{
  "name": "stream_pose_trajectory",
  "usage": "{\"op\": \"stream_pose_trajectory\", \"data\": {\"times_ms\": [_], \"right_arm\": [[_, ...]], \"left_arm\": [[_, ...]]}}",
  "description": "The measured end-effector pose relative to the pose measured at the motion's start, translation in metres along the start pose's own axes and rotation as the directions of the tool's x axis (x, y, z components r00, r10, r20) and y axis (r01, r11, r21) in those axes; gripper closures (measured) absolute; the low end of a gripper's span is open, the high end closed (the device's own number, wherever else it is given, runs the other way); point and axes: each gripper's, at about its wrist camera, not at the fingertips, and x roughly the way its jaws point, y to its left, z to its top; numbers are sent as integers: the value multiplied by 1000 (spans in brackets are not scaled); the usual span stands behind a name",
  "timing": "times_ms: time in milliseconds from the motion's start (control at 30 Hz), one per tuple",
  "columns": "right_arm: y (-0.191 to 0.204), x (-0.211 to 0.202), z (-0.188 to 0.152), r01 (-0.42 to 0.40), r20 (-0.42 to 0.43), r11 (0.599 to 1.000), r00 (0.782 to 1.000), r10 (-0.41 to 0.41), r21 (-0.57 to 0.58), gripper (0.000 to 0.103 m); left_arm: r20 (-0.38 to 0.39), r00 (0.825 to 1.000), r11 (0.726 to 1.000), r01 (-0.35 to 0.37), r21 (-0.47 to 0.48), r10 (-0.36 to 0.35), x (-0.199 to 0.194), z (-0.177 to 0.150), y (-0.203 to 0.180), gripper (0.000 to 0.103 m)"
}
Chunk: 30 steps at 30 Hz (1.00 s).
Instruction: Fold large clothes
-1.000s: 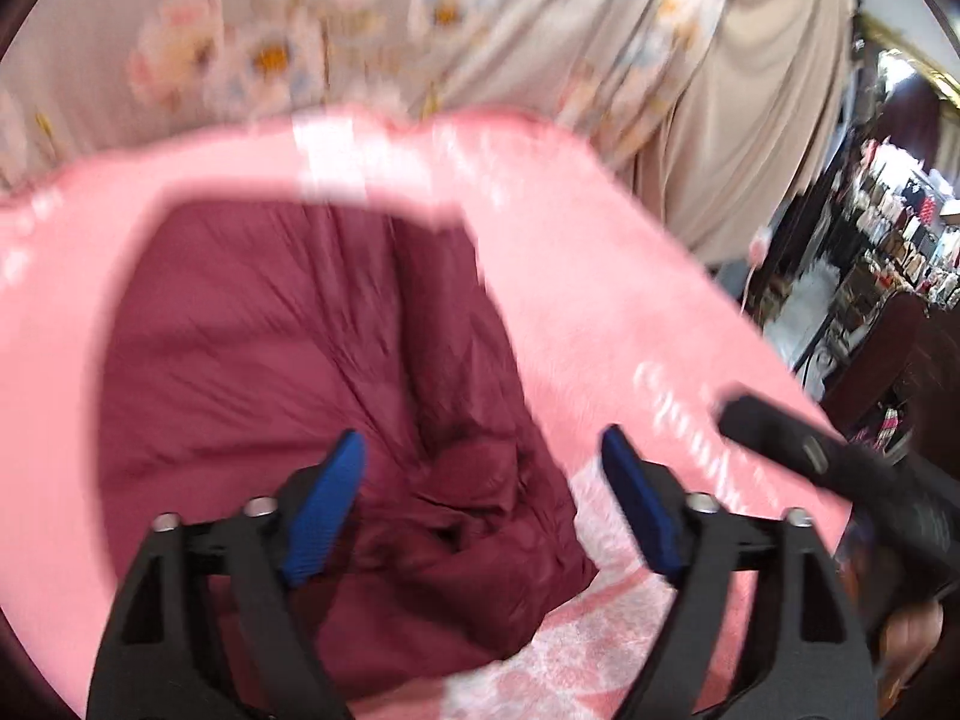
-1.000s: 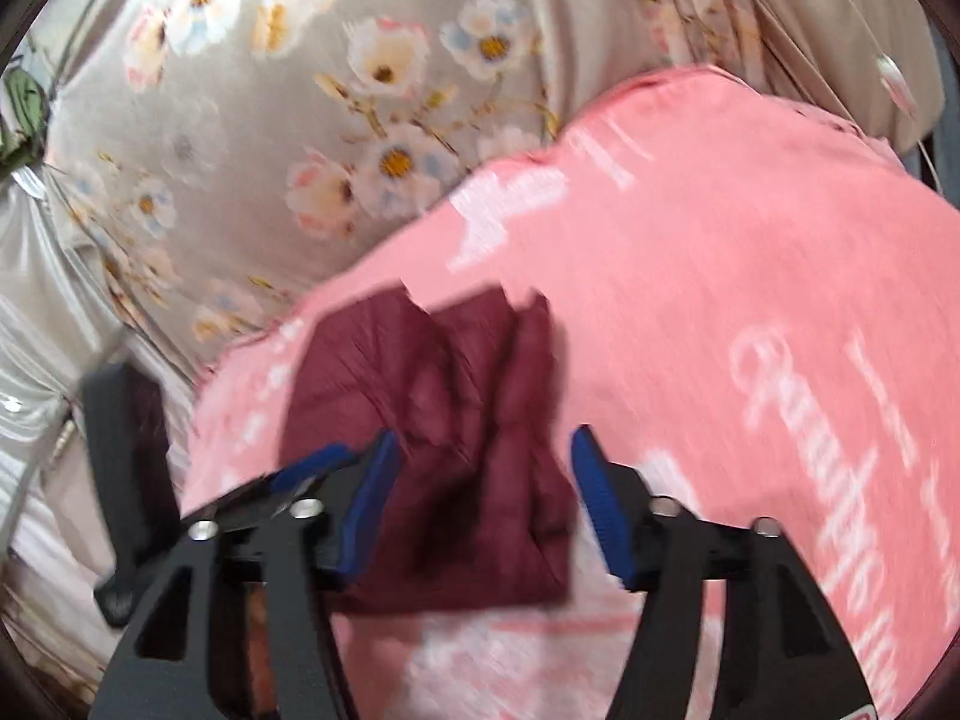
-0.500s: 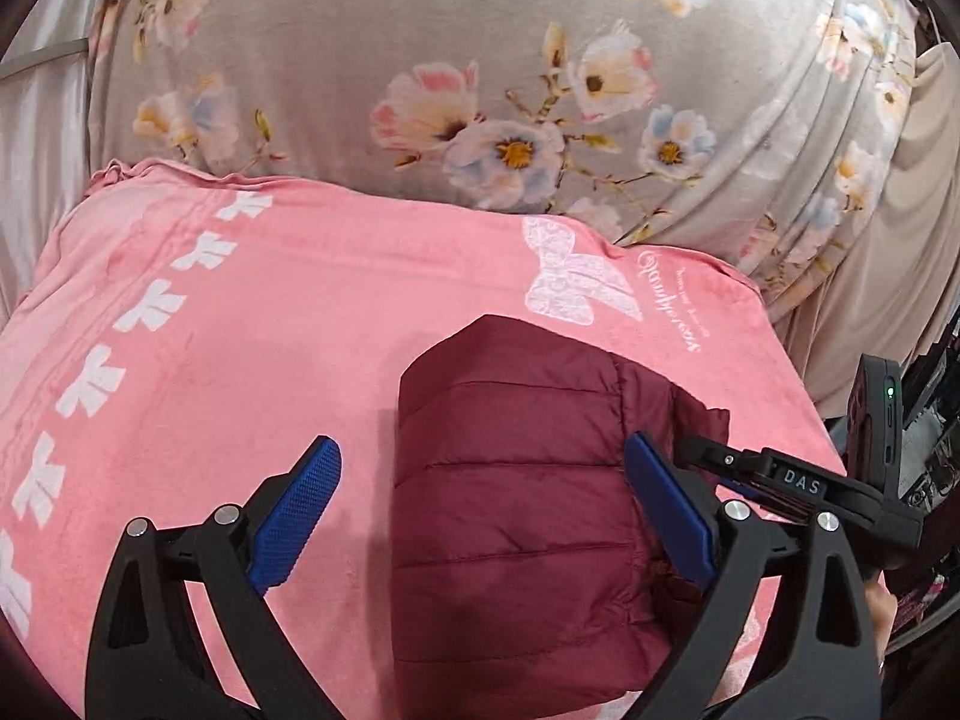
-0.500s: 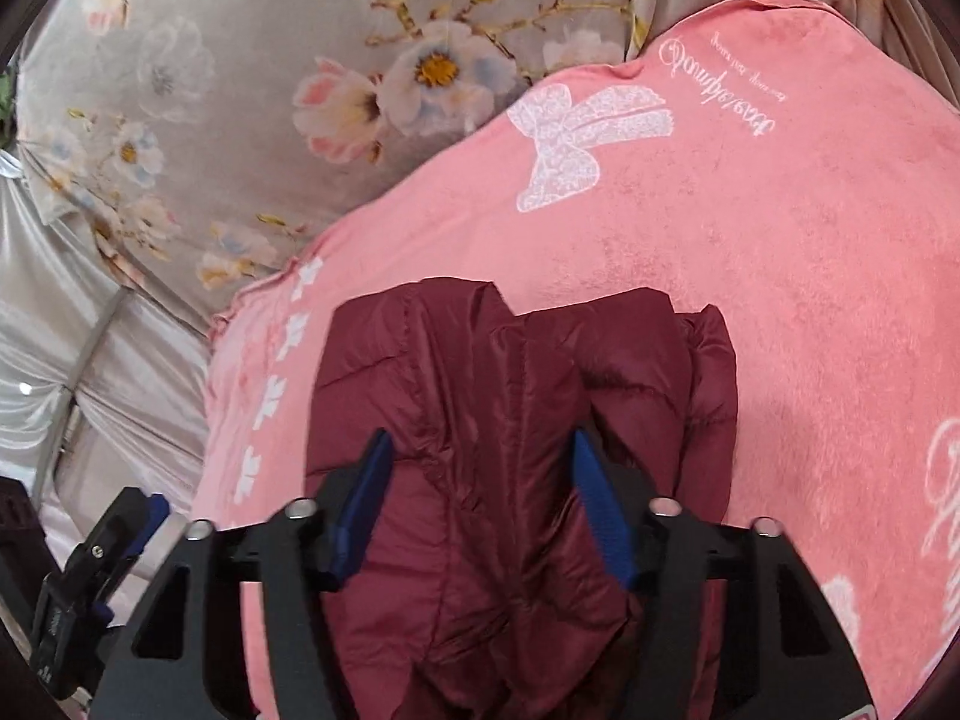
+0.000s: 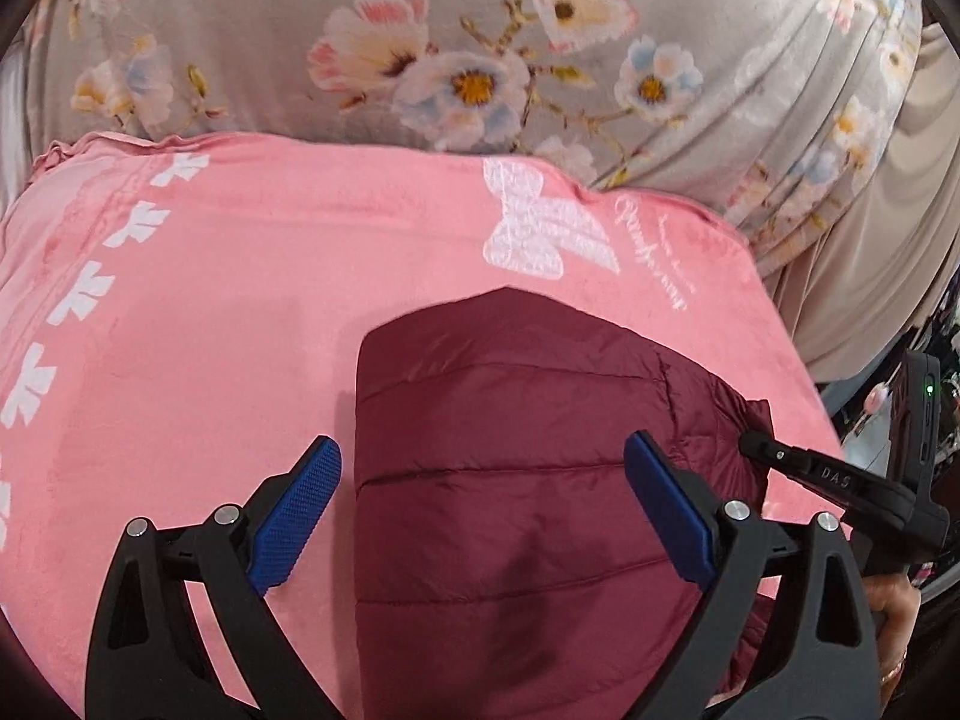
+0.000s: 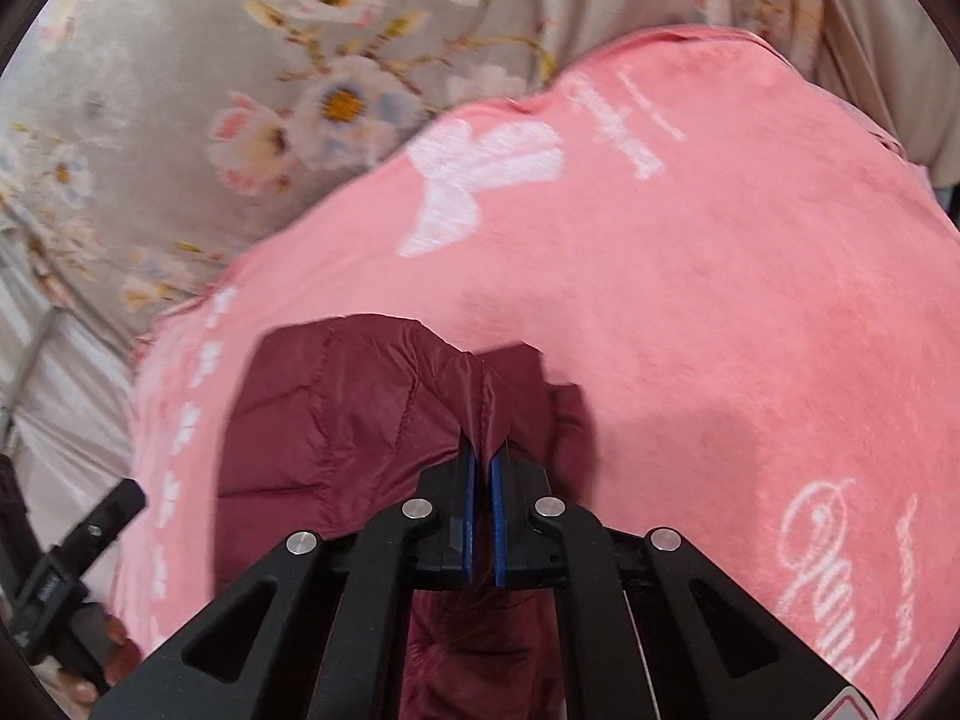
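Note:
A dark maroon quilted jacket (image 5: 510,456) lies folded into a compact block on a pink blanket (image 5: 210,312). My left gripper (image 5: 480,468) hovers open above the jacket's near part, its blue pads wide apart, with nothing held. In the right wrist view, my right gripper (image 6: 482,462) is shut on a pinched ridge of the maroon jacket (image 6: 336,414) at its right side. The right tool's black finger (image 5: 798,468) shows at the jacket's right edge in the left wrist view. The left tool (image 6: 78,558) appears at the far left of the right wrist view.
The pink blanket (image 6: 690,300) carries white bow prints and script lettering. Behind it hangs grey floral fabric (image 5: 480,60). A beige drape (image 5: 888,228) falls at the right, with dim room clutter beyond. A person's fingers (image 6: 114,654) hold the left tool's handle.
My right gripper went from open around the jacket to shut on a fold of it. The left gripper stayed open and barely moved over the folded jacket.

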Motion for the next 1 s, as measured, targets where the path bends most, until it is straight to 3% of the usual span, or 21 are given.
{"op": "stream_pose_trajectory", "data": {"times_ms": [267,467,1000], "right_arm": [[-8,40,-15,122,-9,992,992,-122,-1,99],[3,59,-26,204,17,977,979,-203,-69,99],[1,73,-44,240,100,967,968,-231,-84,99]], "left_arm": [[-110,993,999,-51,-5,50,56,-12,-5,10],[-129,987,996,-90,10,90,75,-25,-5,8],[-128,980,988,-144,55,150,99,-41,-9,5]]}}
